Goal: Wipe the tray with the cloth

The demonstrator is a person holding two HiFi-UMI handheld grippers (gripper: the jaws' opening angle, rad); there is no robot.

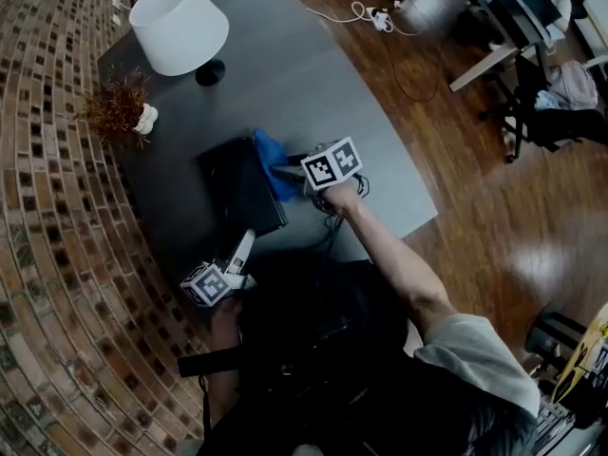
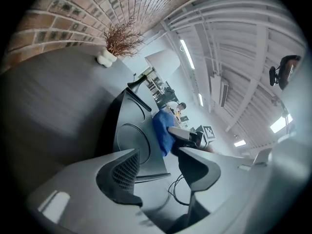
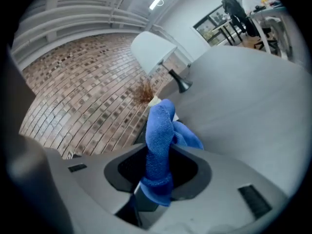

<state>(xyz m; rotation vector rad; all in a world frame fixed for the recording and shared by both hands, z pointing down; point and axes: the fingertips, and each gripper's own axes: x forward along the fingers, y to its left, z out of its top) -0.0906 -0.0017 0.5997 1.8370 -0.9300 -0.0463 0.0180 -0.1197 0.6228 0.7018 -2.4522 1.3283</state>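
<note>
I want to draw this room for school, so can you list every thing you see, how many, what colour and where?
table: one, dark grey, beside the brick wall
lamp: one, white shade, black foot, far end of the table
plant: one, dry brown, white pot, table's wall side
tray: one, black, near part of the table
cloth: one, blue, at the tray's right edge
cables: a few, white, on the wooden floor past the table
chair: one, black, far right
arm: one, bare, reaching to the right claw
left claw: one, grey, open at the tray's near corner
right claw: one, grey, shut on the cloth
</note>
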